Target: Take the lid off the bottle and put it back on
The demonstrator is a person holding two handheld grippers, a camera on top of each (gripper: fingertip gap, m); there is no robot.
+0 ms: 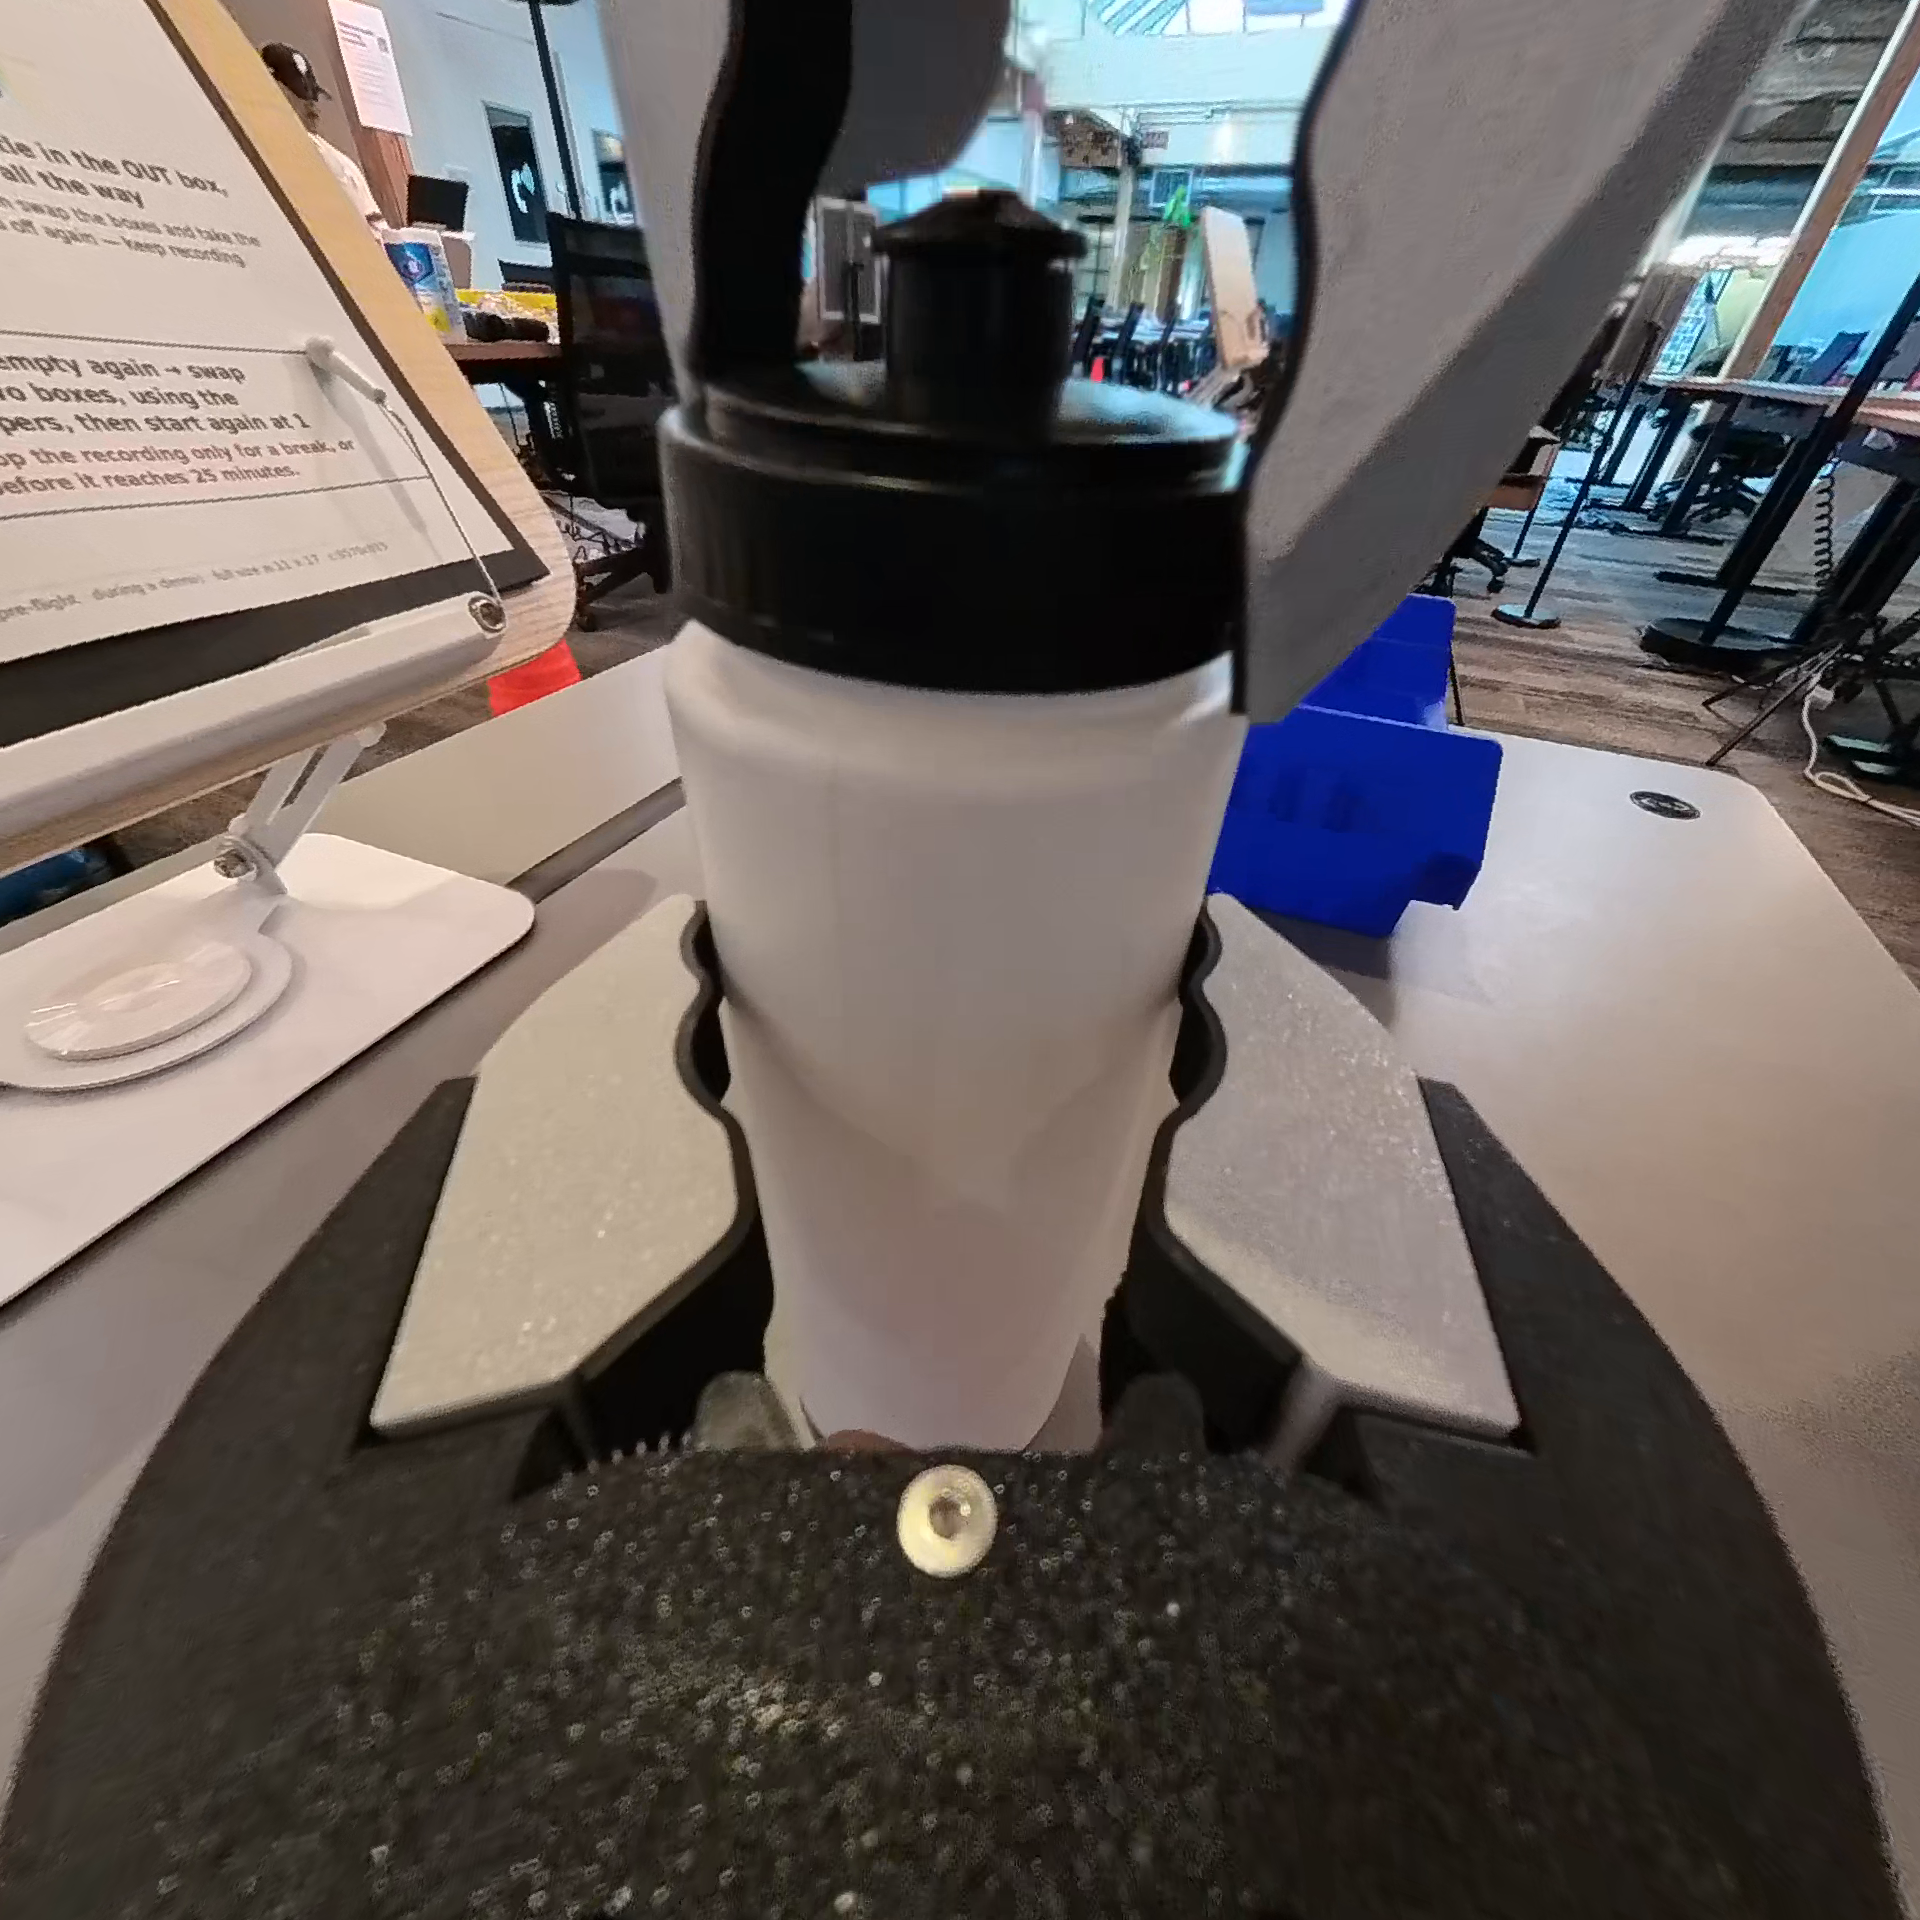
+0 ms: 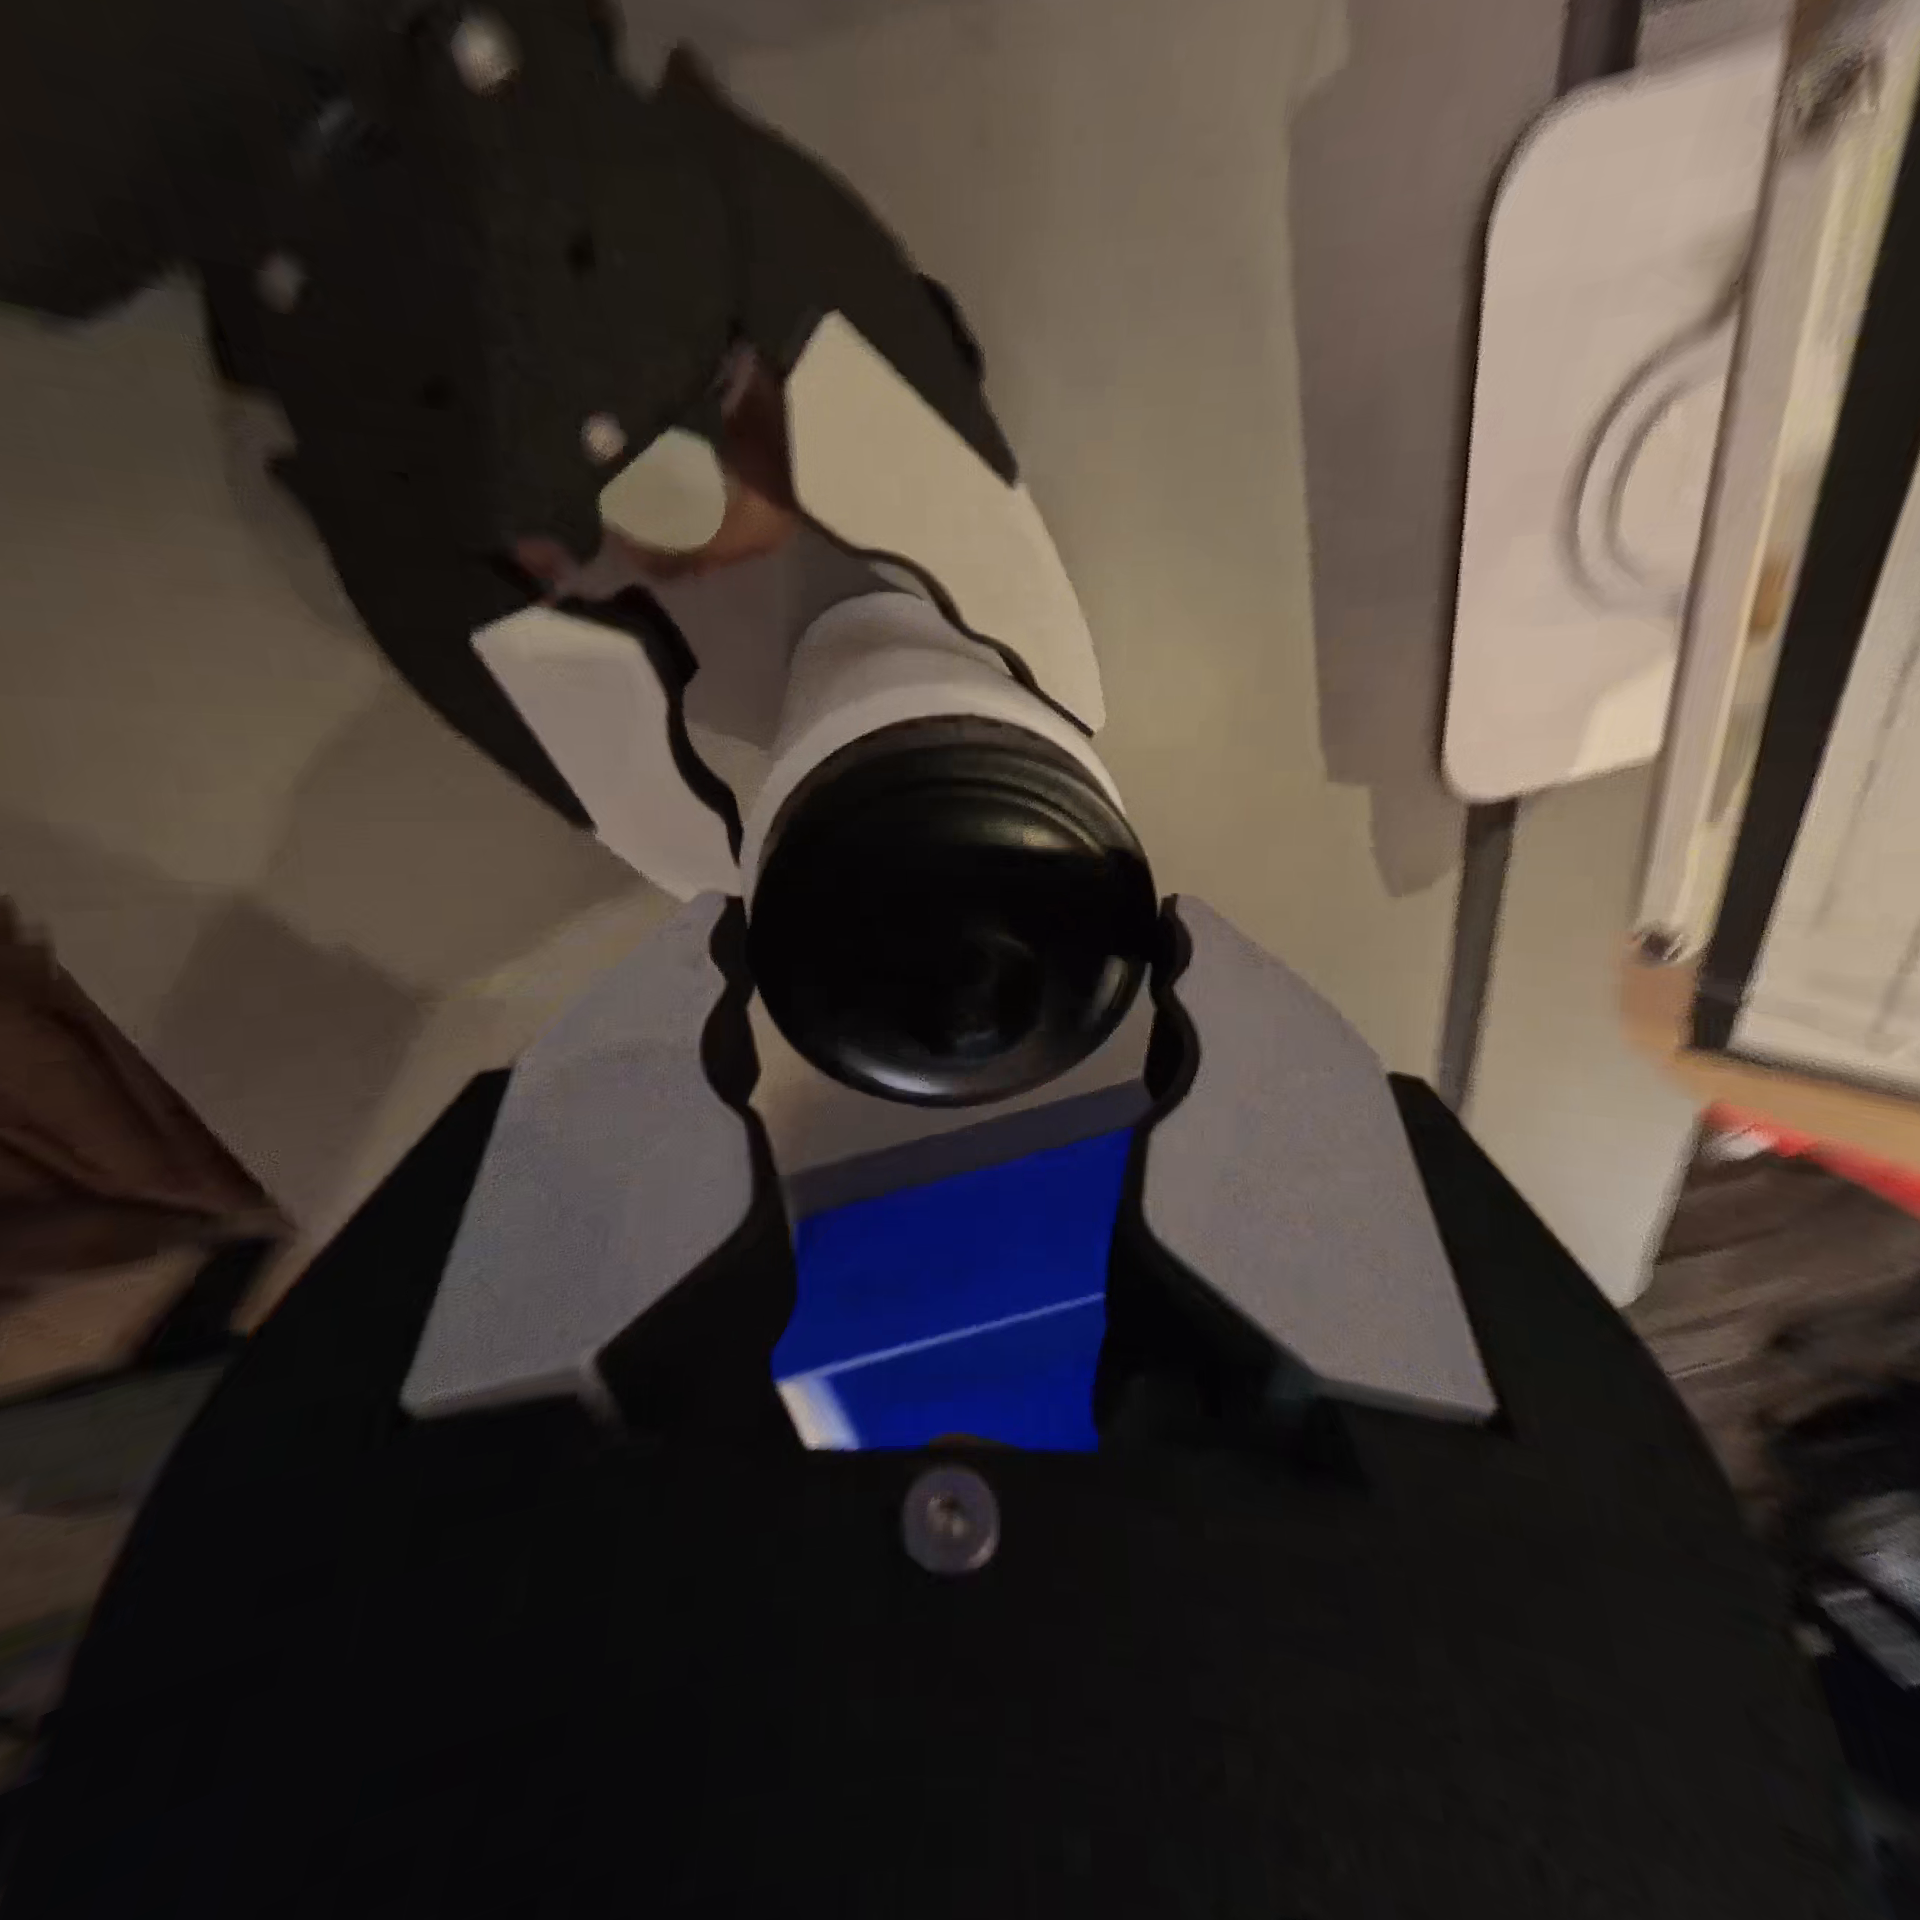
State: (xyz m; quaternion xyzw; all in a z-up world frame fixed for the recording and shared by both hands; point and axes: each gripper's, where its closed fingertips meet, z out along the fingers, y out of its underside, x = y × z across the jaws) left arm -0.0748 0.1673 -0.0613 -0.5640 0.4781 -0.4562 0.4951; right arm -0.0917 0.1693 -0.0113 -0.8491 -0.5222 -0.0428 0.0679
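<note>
A: Where is the bottle (image 1: 956,935), and why is it held that way?

B: It is clear of the table (image 1: 1662,987), upright in the left wrist view, clamped at the white body by the left gripper (image 1: 951,997). Both pads press the sides. This fixes the body so that it cannot turn with the lid (image 1: 951,530).

A: State of the lid?

B: Seated on the neck, black, with a spout on top. The right gripper (image 2: 951,987) comes down over it from above, its fingers (image 2: 1278,1122) clenched on the rim, one at each side. In my judgement this is the grip for twisting: one tool holds, the other turns. Whether the thread is being loosened or tightened cannot be told.

A: Surroundings?

B: A blue bin (image 1: 1361,790) stands on the table just behind the bottle, to its right. A white stand (image 1: 260,935) with a printed sheet (image 1: 208,312) stands to the left, near but apart. Desks and chairs lie well beyond.

A: Obstructions?

B: None touch the bottle. The bin lies directly under the right gripper, so a lid let go would likely drop into or beside it. The stand limits a swing to the left.
</note>
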